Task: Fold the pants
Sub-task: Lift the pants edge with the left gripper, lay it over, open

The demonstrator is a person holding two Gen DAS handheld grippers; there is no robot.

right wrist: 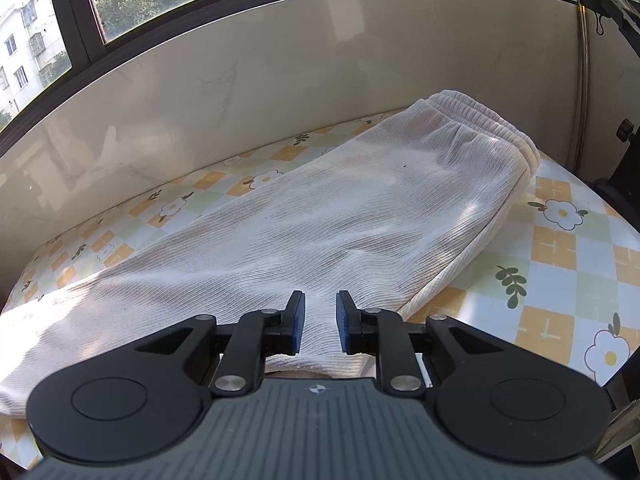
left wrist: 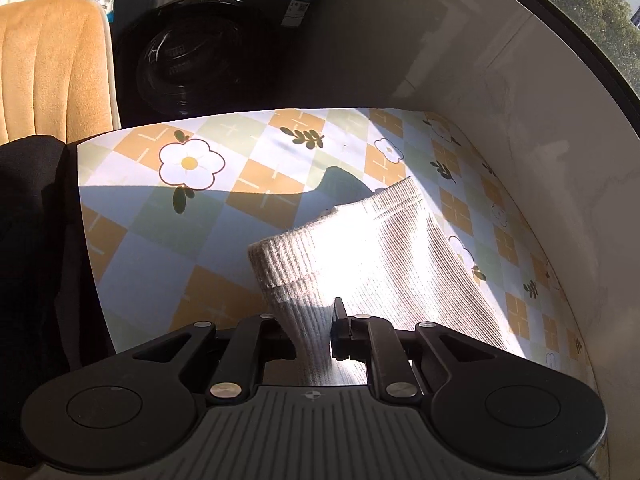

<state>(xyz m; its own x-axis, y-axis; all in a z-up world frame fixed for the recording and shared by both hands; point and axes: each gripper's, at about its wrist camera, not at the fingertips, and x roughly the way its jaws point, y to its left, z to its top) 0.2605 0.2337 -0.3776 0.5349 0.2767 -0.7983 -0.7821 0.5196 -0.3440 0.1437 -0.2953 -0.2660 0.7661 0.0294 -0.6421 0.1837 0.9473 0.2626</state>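
Nearest in the left wrist view, the left gripper (left wrist: 312,330) had its jaws pinched on the hem end of the pants (left wrist: 360,256), the ribbed cream fabric bunched between the pads and lifted off the table (left wrist: 168,248), with the cuff band curling over to the left just beyond the fingers. In the right wrist view, the right gripper (right wrist: 320,322) stood with its blue-padded jaws close together, a ridge of the same cloth rising between them; the pads appeared to press on that fold at the near edge of the garment. The pants (right wrist: 320,216) were a pale, finely ribbed knit, folded leg on leg and lying flat on the flowered, checked tablecloth. Their long axis ran diagonally in the right view: the legs stretched to the near left, and the gathered elastic waistband (right wrist: 480,128) pointed to the far right, close to the pale wall (right wrist: 240,80). Beyond the table in the left view stood a tan chair (left wrist: 52,68) and a dark washing machine (left wrist: 208,40).
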